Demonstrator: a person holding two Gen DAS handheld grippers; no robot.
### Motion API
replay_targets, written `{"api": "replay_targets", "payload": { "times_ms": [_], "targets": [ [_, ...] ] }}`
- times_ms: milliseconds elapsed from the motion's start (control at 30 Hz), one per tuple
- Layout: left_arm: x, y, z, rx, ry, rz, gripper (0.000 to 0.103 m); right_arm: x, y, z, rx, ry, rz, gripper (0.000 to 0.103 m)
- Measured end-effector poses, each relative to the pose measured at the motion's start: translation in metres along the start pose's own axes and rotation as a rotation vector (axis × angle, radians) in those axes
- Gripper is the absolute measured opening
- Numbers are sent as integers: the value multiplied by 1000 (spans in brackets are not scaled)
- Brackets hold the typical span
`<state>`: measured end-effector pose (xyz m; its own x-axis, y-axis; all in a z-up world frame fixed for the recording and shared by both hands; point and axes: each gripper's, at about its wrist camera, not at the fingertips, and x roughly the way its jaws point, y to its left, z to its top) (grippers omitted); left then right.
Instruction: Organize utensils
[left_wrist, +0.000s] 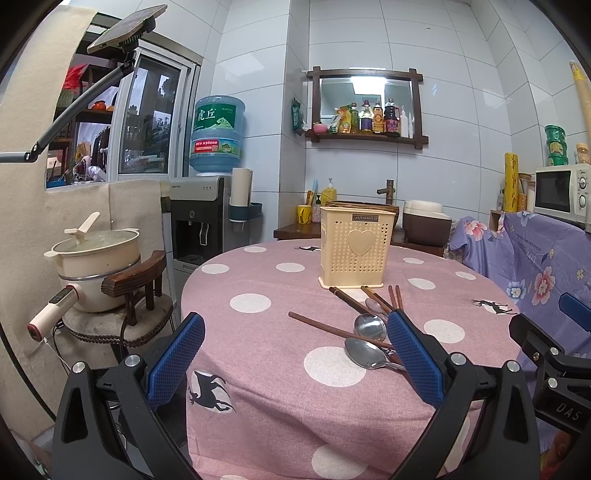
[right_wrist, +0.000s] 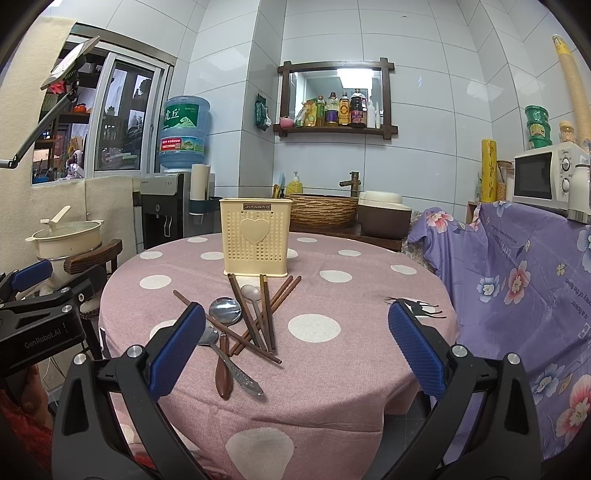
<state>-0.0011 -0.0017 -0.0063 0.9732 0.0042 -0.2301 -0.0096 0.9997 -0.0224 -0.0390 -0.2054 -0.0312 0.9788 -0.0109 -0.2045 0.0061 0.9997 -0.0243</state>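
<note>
Utensils (right_wrist: 243, 325) heaped before cream holder (right_wrist: 255, 236), contents seemingly none

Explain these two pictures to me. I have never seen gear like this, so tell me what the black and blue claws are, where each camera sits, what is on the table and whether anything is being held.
No robot here: a person holds one hand-operated gripper in each hand, and each carries a wide-angle camera looking along its two blue-padded fingers.

One picture comes from the left gripper, the other from the right gripper. Both are open and hold nothing.

Before them stands a round table with a pink dotted cloth. On it stands a cream utensil holder with a heart on its front. Just in front lies a loose pile: brown chopsticks crossing each other, metal spoons and a small pale spoon. Nothing appears sorted into the holder yet.
</note>
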Motion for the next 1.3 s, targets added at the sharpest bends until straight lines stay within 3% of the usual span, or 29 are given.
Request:
{"api": "replay_targets", "payload": {
  "times_ms": [1300],
  "targets": [
    [2,0,-3,-3,6,-2,98,-1,0,-2,-1,3,3,98]
  ]
}}
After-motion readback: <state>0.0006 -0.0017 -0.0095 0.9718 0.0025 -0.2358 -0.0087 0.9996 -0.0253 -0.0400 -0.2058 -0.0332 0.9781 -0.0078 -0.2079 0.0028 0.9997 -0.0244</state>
